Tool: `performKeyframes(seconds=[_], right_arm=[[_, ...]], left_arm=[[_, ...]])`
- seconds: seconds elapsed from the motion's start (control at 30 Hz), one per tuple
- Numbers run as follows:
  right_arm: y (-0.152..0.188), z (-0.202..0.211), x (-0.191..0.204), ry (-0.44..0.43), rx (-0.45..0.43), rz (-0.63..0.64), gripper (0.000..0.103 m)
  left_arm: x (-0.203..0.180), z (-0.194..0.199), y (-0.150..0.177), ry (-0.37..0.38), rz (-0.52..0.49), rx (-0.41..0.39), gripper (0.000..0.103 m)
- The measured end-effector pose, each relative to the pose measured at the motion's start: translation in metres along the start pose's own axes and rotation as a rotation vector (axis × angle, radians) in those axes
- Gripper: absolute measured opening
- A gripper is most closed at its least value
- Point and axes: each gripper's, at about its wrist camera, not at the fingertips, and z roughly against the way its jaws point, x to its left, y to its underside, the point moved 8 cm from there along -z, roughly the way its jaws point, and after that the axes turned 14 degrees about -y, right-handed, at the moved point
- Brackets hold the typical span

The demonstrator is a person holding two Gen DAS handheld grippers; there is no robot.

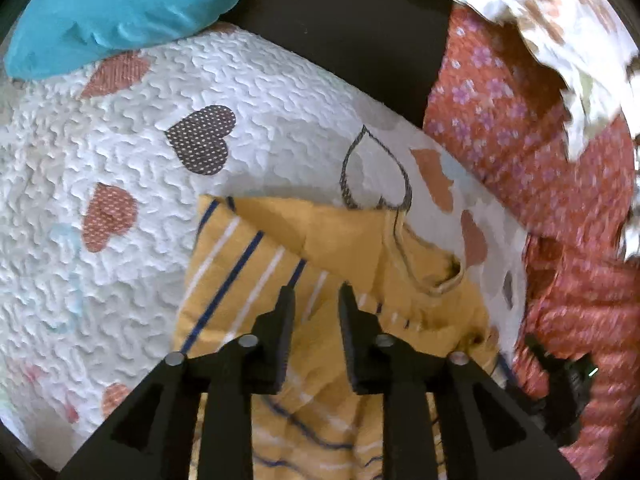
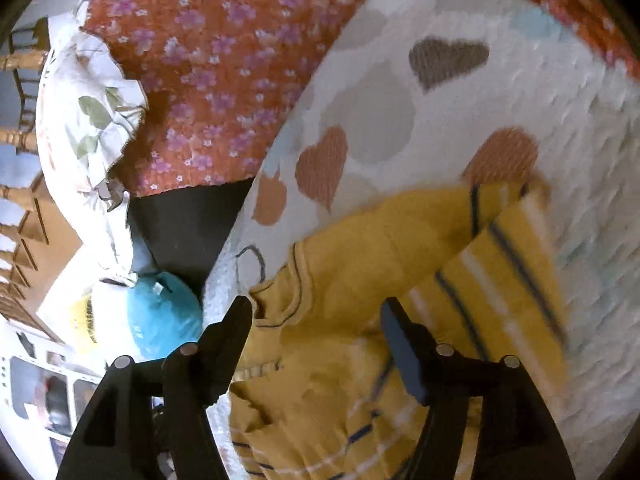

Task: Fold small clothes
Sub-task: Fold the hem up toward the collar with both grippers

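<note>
Right under the left gripper (image 1: 316, 296), jaws slightly parted and grasping nothing, lies the yellow striped garment (image 1: 320, 240), partly folded on the white quilted blanket (image 1: 120, 160) with its heart patches. Over on the other side, the right gripper (image 2: 316, 312) hangs with jaws spread wide and released, the garment's neckline below the gap and no pad pressing on it. Moving outward, the blanket's edge gives way to a dark surface (image 1: 360, 32), and beside it an orange floral cloth (image 2: 208, 60) spreads out. Farther on, a teal cushion (image 1: 120, 4) sits at the blanket's far edge, touching it, and a pale leaf-print fabric (image 2: 92, 120) overlaps the orange cloth. Beyond that, the right wrist view catches wooden railing spindles (image 2: 20, 204) and, blurred, white-framed cabinets (image 2: 44, 392).
</note>
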Motion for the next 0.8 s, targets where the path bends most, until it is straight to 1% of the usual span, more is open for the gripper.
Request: performKeyframes(seconds=[0.03,0.07,0.1,0.13,0.17,0.2,0.23,0.3,0.37,0.4,0.43,0.47,0.5,0.53,0.6,0.67,0.7,0.73,0.77,0.8], right_arm=[[0.001,0.005,0.006,0.028,0.012,0.051,0.072],[0.006,0.010,0.016,0.061,0.036,0.129,0.072],[0.013,0.008,0.021,0.088,0.063,0.194,0.072],[0.027,0.003,0.030,0.139,0.118,0.300,0.072],[0.037,-0.001,0.033,0.176,0.154,0.372,0.072],[0.046,-0.006,0.035,0.211,0.180,0.436,0.072],[0.058,-0.014,0.039,0.261,0.210,0.531,0.072],[0.072,-0.026,0.040,0.325,0.245,0.642,0.072],[0.084,-0.041,0.036,0.416,0.276,0.770,0.072],[0.087,-0.046,0.031,0.442,0.295,0.806,0.069],[0.091,-0.053,0.025,0.468,0.332,0.839,0.043],[0.092,-0.059,0.018,0.513,0.363,0.860,0.019],[0.090,-0.060,0.014,0.542,0.375,0.865,0.002],[0.082,-0.058,0.012,0.552,0.356,0.859,0.001],[0.057,-0.049,0.012,0.563,0.280,0.811,0.001],[0.026,-0.039,0.003,0.591,0.201,0.733,0.001],[0.014,-0.035,-0.003,0.623,0.169,0.708,0.001],[-0.002,-0.028,-0.013,0.677,0.131,0.682,0.001],[-0.011,-0.023,-0.020,0.705,0.110,0.658,0.001],[-0.018,-0.017,-0.026,0.707,0.096,0.625,0.001]], left_arm=[[0.000,0.002,0.007,-0.023,-0.047,-0.012,0.024],[-0.002,0.003,0.014,-0.048,-0.094,-0.027,0.026],[-0.004,0.001,0.023,-0.080,-0.154,-0.044,0.031],[-0.006,-0.001,0.029,-0.105,-0.197,-0.055,0.035],[-0.009,-0.006,0.037,-0.142,-0.257,-0.067,0.036],[-0.010,-0.009,0.041,-0.162,-0.286,-0.073,0.036],[-0.012,-0.014,0.046,-0.191,-0.321,-0.079,0.036],[-0.014,-0.024,0.051,-0.232,-0.368,-0.078,0.036],[-0.015,-0.034,0.055,-0.270,-0.418,-0.055,0.017],[-0.016,-0.038,0.057,-0.291,-0.443,-0.041,0.008],[-0.015,-0.040,0.058,-0.308,-0.457,-0.040,0.008],[-0.015,-0.039,0.056,-0.307,-0.457,-0.045,0.007],[-0.014,-0.037,0.051,-0.303,-0.445,-0.050,0.007],[-0.013,-0.035,0.046,-0.301,-0.428,-0.055,0.007],[-0.011,-0.033,0.032,-0.299,-0.388,-0.062,0.007],[-0.010,-0.036,0.022,-0.316,-0.361,-0.063,0.007],[-0.010,-0.038,0.019,-0.328,-0.358,-0.064,0.007],[-0.009,-0.042,0.017,-0.342,-0.351,-0.060,0.007],[-0.008,-0.046,0.017,-0.345,-0.342,-0.053,0.007],[-0.007,-0.050,0.018,-0.341,-0.330,-0.044,0.007]])
